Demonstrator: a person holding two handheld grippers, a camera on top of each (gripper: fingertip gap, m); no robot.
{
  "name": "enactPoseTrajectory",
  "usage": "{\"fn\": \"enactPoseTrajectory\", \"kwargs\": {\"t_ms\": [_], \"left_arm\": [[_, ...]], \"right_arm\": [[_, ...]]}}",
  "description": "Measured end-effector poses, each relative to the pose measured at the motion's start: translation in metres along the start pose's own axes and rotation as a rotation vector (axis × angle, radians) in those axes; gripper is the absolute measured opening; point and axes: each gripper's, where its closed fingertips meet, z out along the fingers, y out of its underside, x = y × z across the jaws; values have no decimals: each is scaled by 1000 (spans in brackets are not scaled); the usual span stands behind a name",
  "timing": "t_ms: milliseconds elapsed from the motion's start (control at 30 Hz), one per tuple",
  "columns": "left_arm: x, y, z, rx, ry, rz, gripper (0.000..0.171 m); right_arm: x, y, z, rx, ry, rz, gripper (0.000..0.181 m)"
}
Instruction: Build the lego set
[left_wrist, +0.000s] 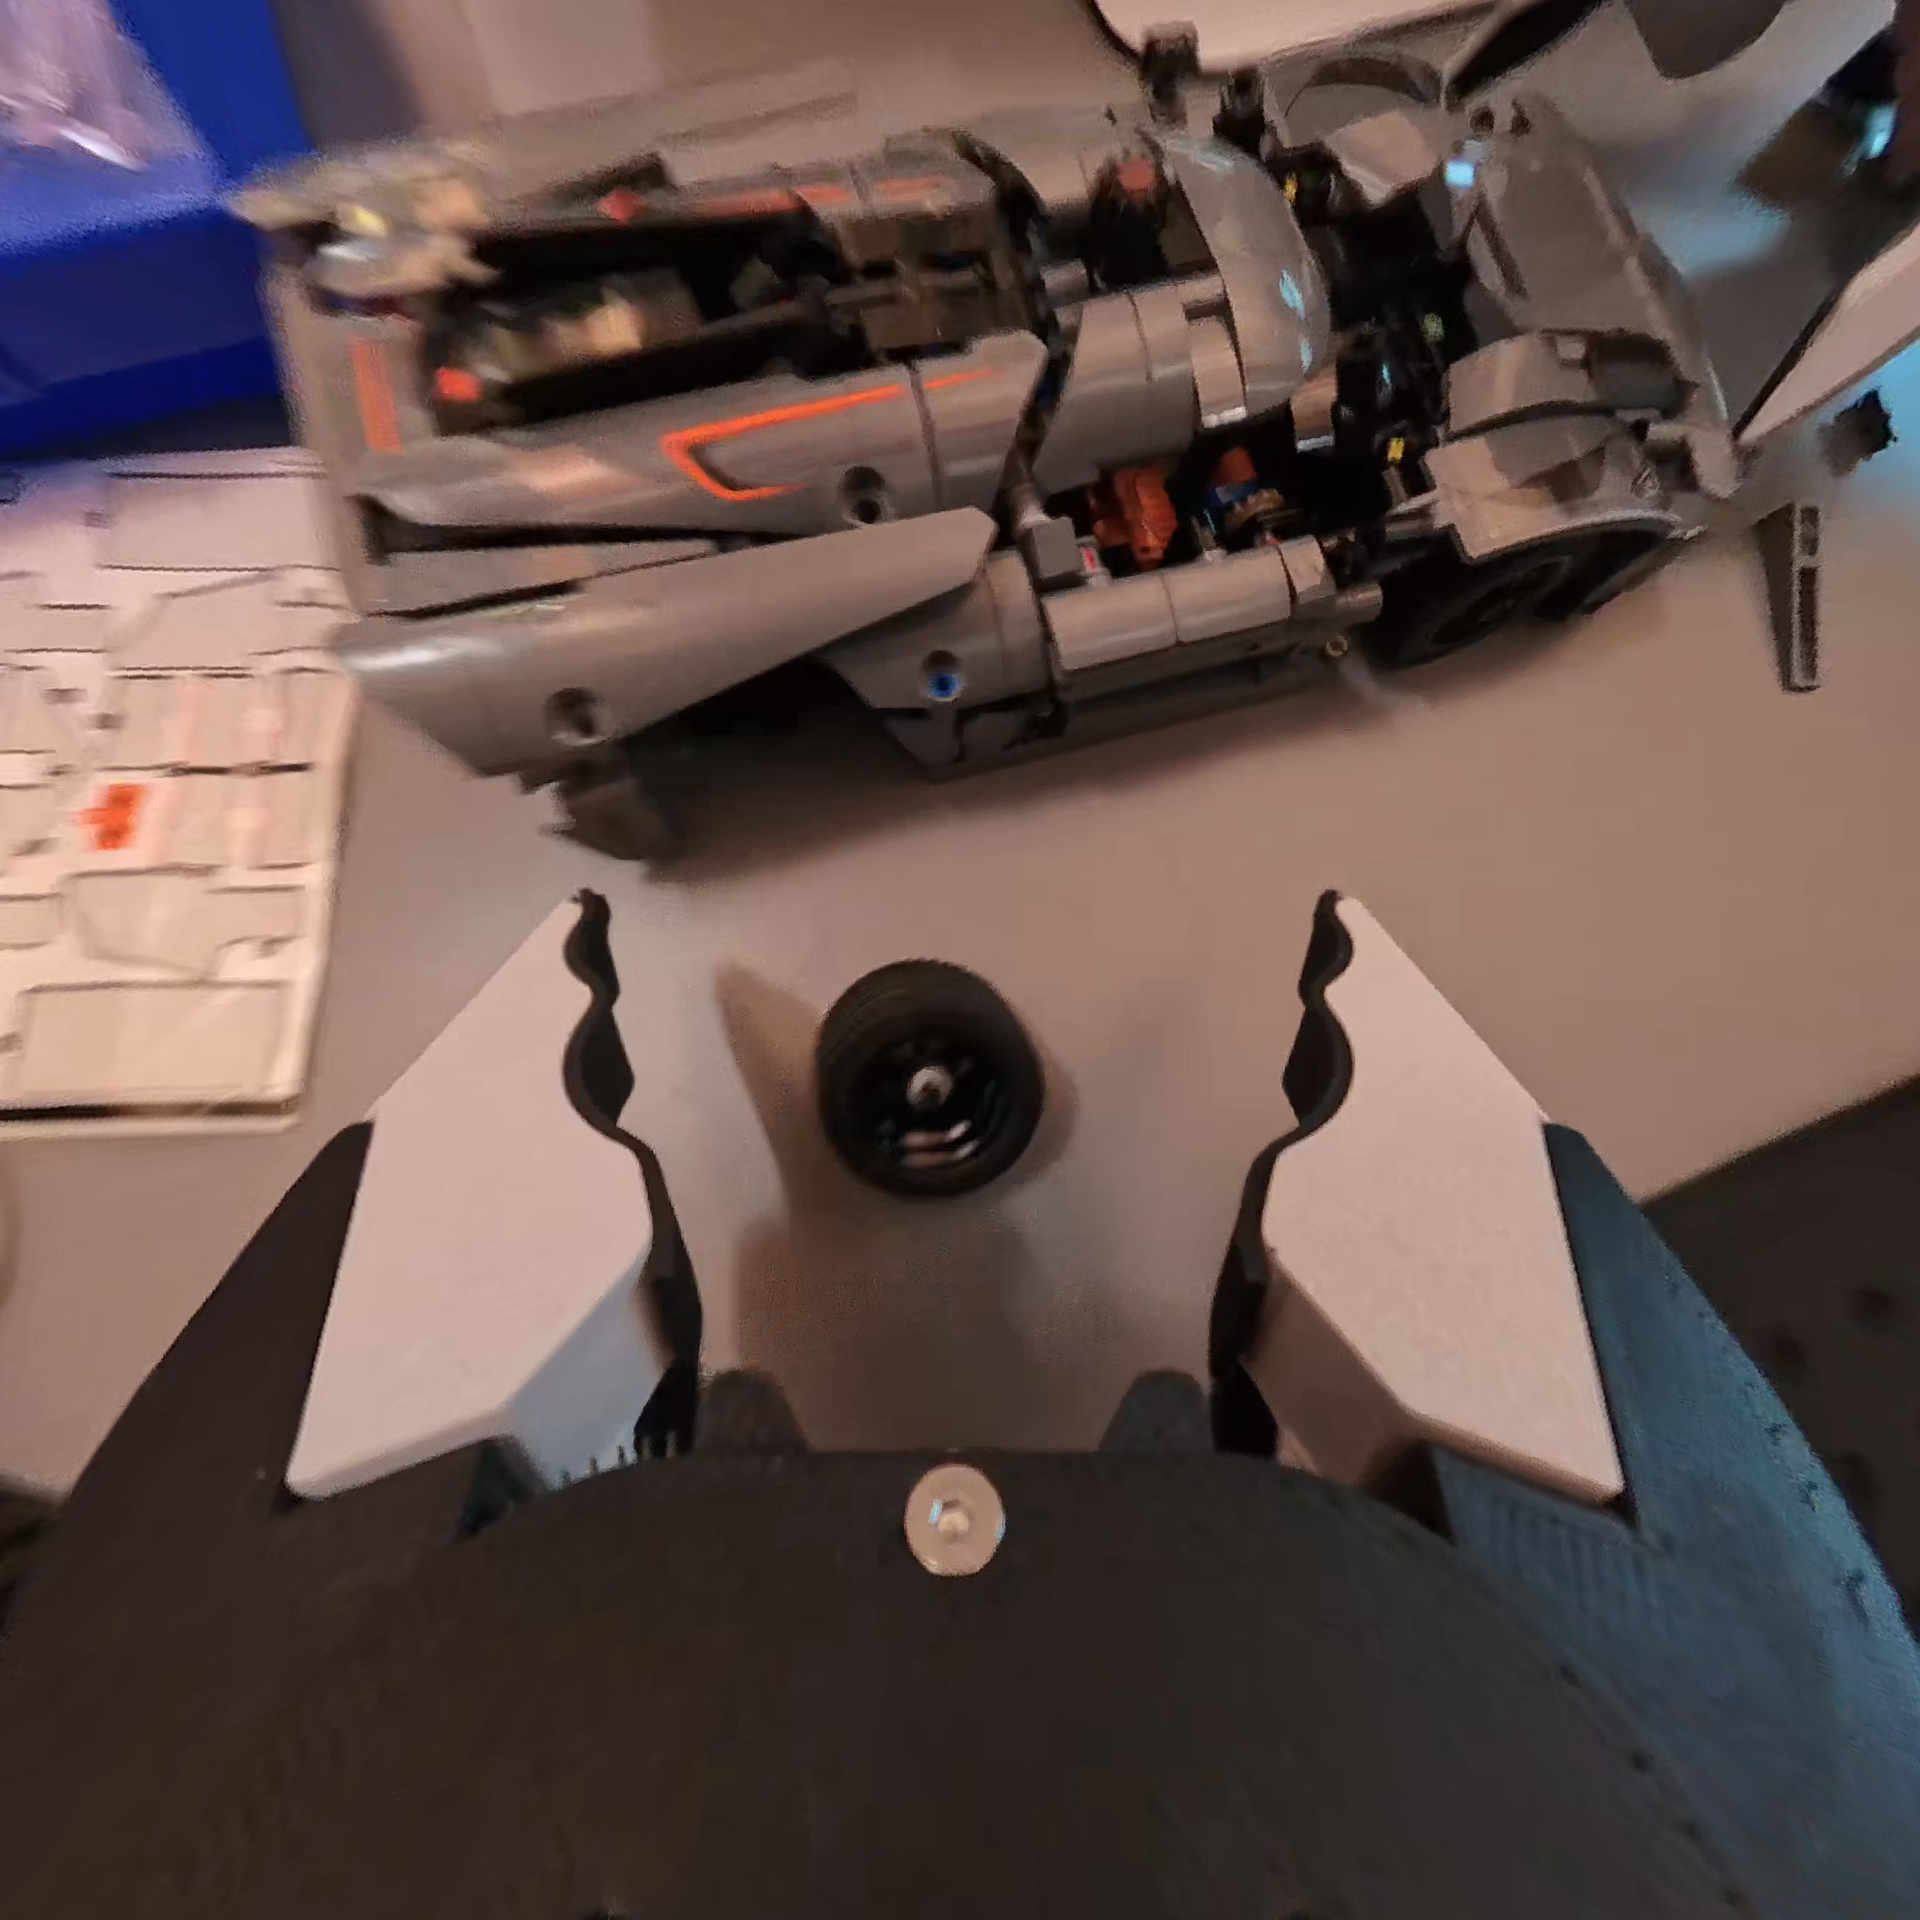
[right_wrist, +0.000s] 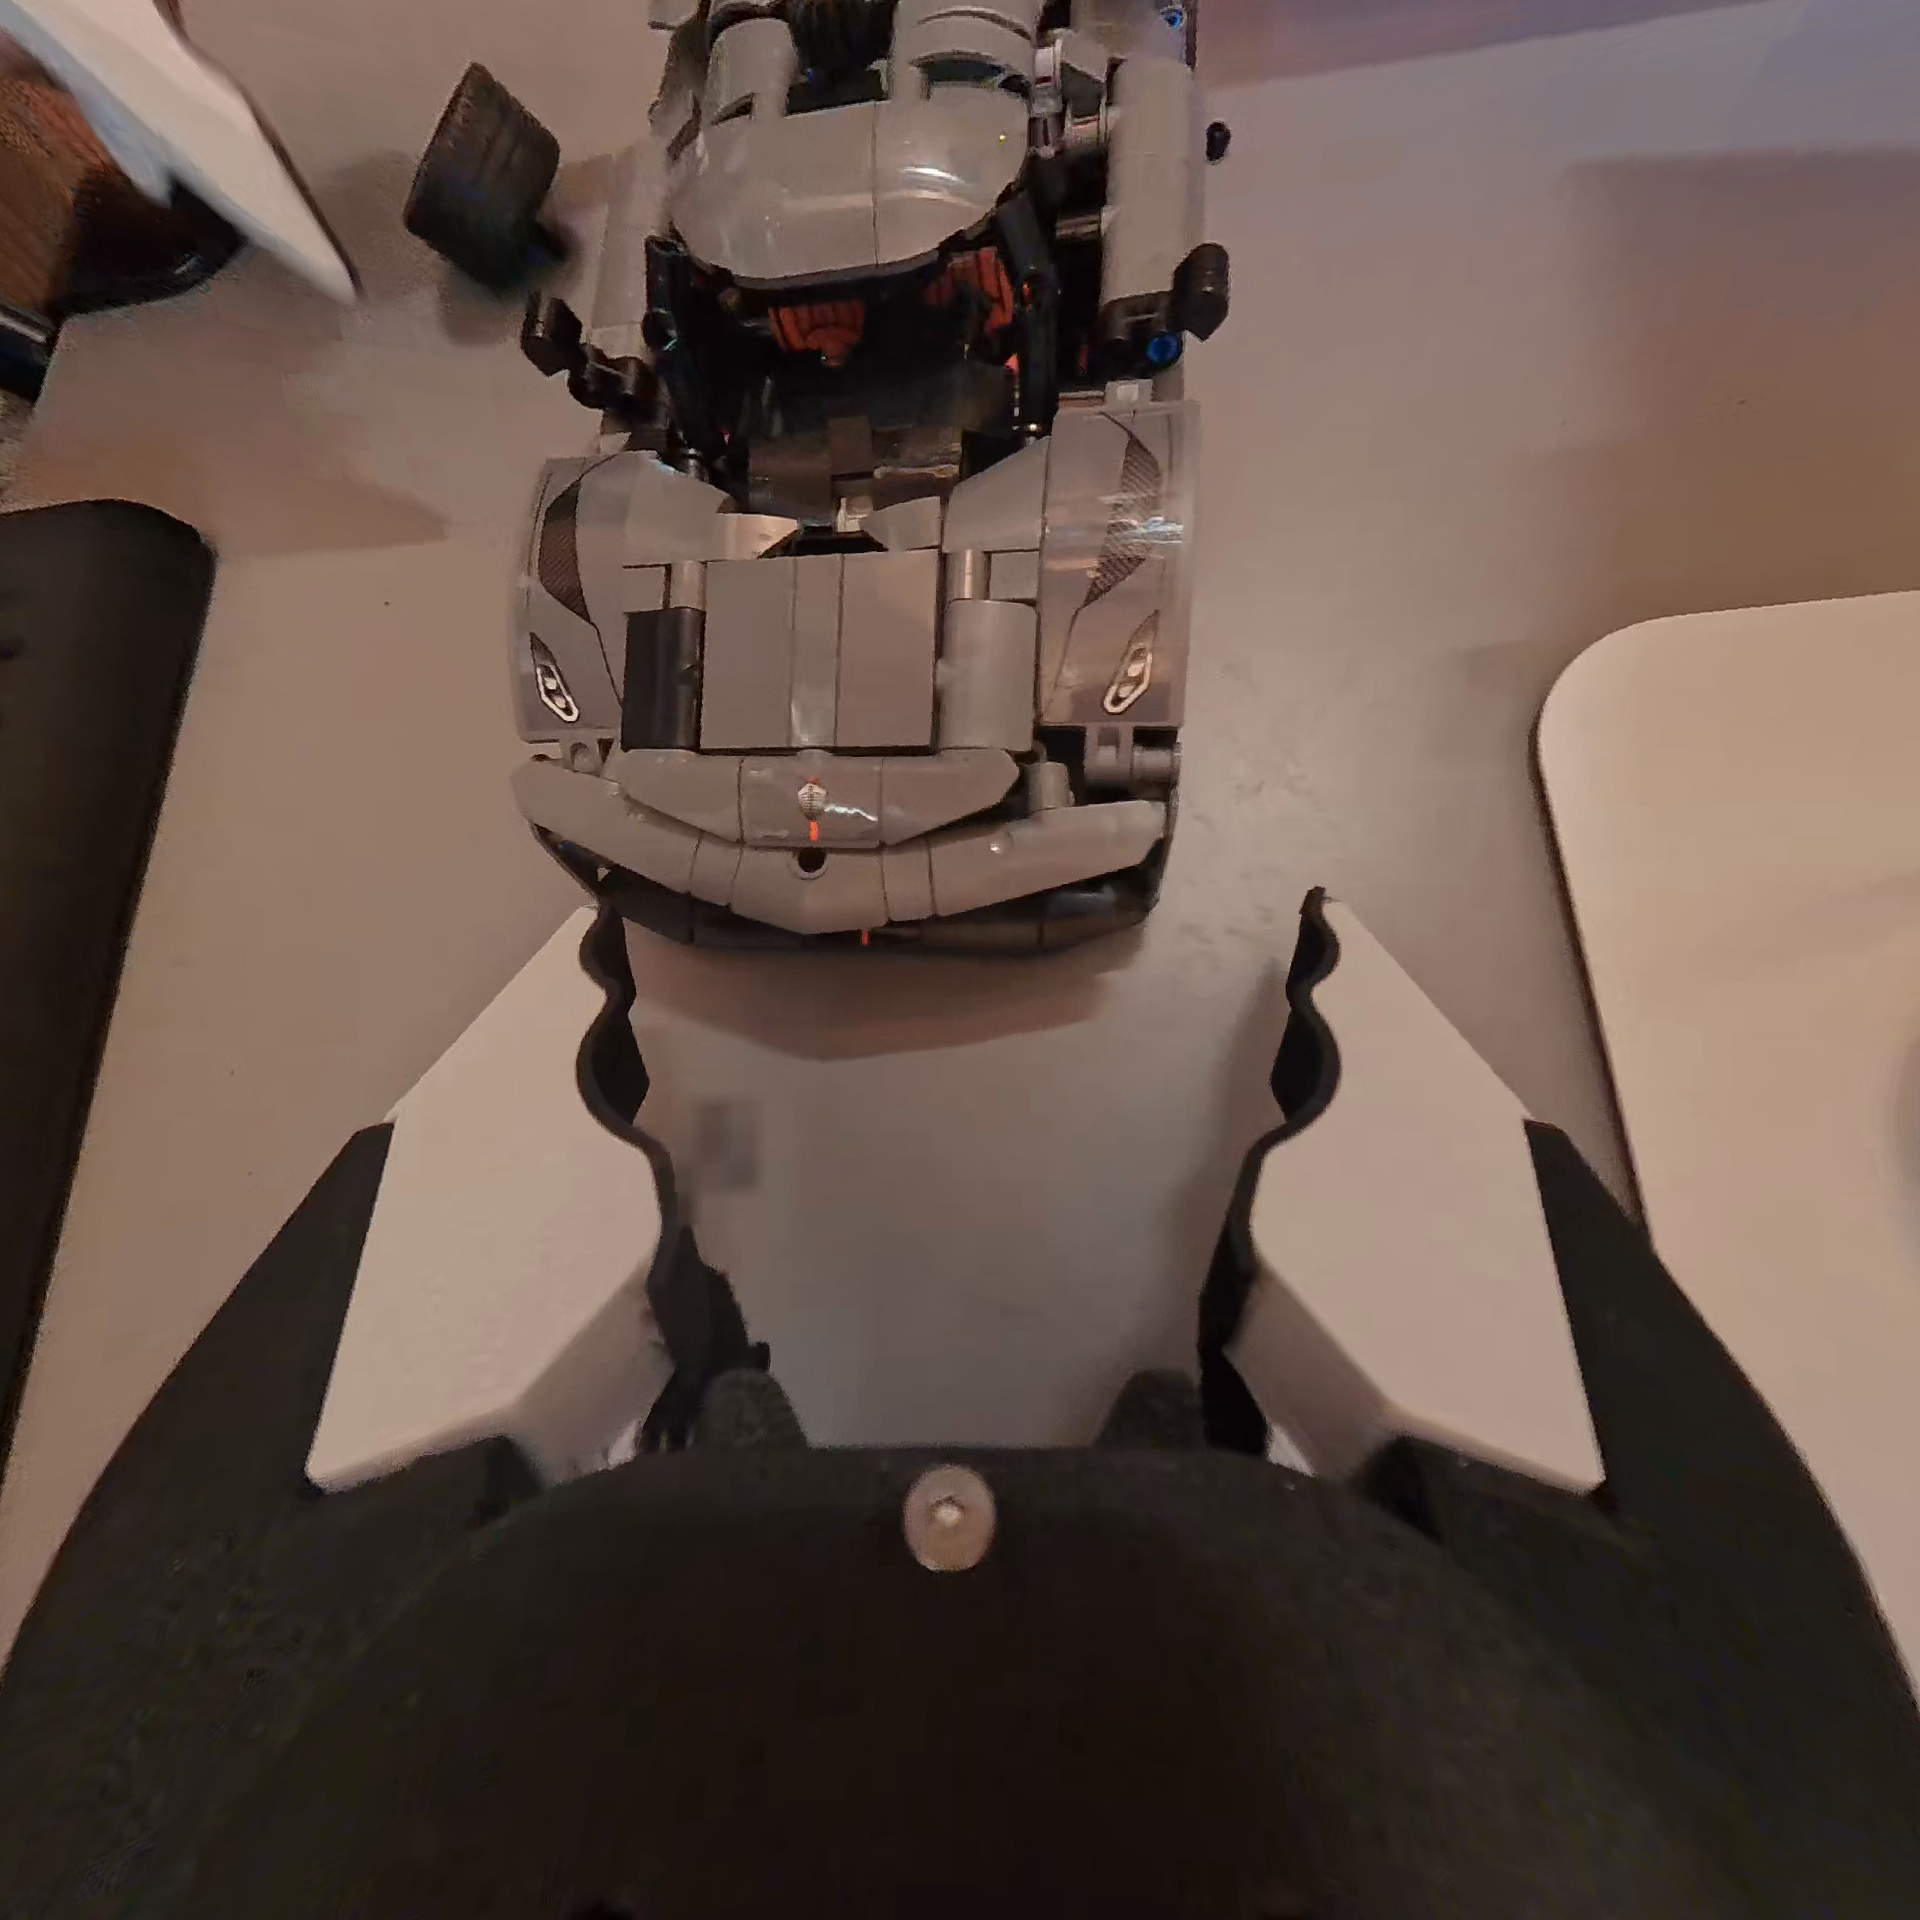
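Grey bricks form a partly built lego car on a pale desk. The left tongs hang spread wide over a loose black wheel lying near the car's side. The right tongs, also spread and empty, face the car's nose. A sticker sheet lies left.

We count one grey brick-built car and one loose black rubber wheel. We see one white printed sheet.
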Motion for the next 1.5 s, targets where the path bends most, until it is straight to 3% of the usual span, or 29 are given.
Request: {"fn": "enactPoseTrajectory", "kwargs": {"t_ms": [167, 300, 400, 500, 600, 833, 1000, 1133, 1233, 1367, 1500], "left_arm": [[-29, -6, -62, 70, -66, -20, 109], [-26, 11, -79, 26, -29, -7, 91], [-7, 22, -67, -15, 53, 17, 84], [1, 32, -44, -81, 32, 58, 84], [7, 29, -21, -66, 34, 69, 79], [2, 43, 5, -113, -4, 90, 50], [11, 29, 1, -6, 18, 164, 49], [37, -2, -18, 173, 6, 367, 50], [61, -24, -35, 264, -38, 503, 50], [86, -42, -48, 312, -132, 645, 50], [107, -57, -57, 370, -197, 734, 49]], "right_arm": [[-4, 2, 5, -18, -13, -9, 122], [-9, 3, 8, -36, -20, -20, 120], [-13, 4, 12, -49, -28, -28, 118], [-16, 6, 14, -71, -24, -36, 118], [-16, 5, 12, -72, -9, -35, 118], [-14, -11, -13, -44, 100, -69, 111], [-34, -52, -31, 29, 209, -190, 95], [-96, -94, -23, 149, 103, -254, 69], [-134, -111, -2, 188, -26, -185, 71], [-156, -123, 14, 248, -159, -52, 56], [-163, -127, 14, 294, -187, -48, 39]]}}
